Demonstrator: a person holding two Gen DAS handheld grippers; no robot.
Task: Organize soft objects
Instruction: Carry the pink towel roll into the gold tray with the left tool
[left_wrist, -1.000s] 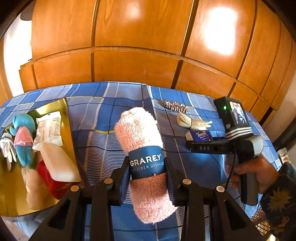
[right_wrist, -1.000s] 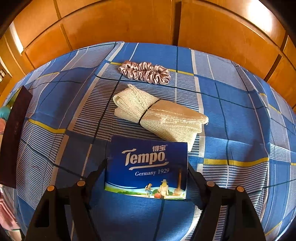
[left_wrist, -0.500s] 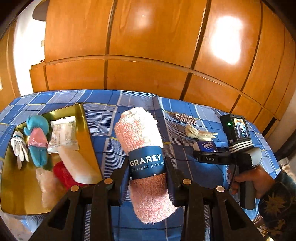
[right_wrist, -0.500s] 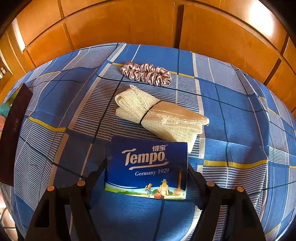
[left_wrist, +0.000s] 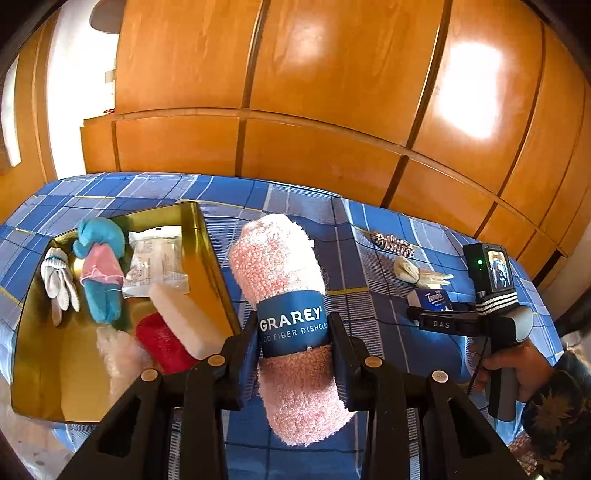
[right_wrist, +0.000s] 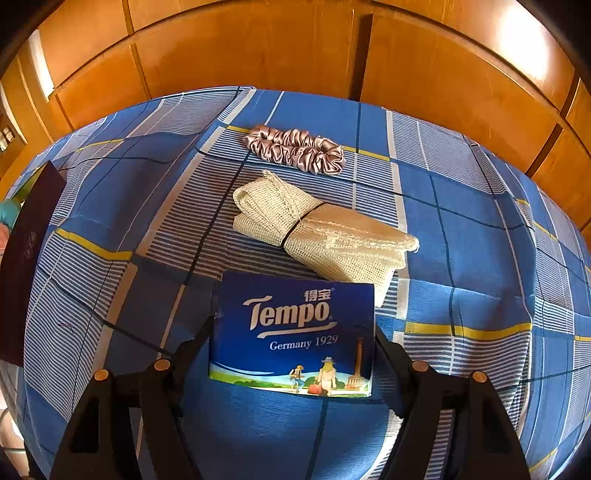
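Over at the left edge of the checked bedspread (left_wrist: 303, 199) sits your gold tray (left_wrist: 210, 254), holding a teal plush doll (left_wrist: 101, 273), a white glove (left_wrist: 57, 280), a sealed packet (left_wrist: 155, 258), a white sponge (left_wrist: 184, 325) and a red cloth (left_wrist: 162, 343). Your left gripper (left_wrist: 293, 332) is clamped on the pink rolled dishcloth (left_wrist: 284, 266), held just right of the tray. Your right gripper (right_wrist: 293, 332) is closed against both sides of the blue Tempo tissue pack (right_wrist: 295, 325); beyond it lie the mesh bag (right_wrist: 317, 232) and satin scrunchie (right_wrist: 295, 147).
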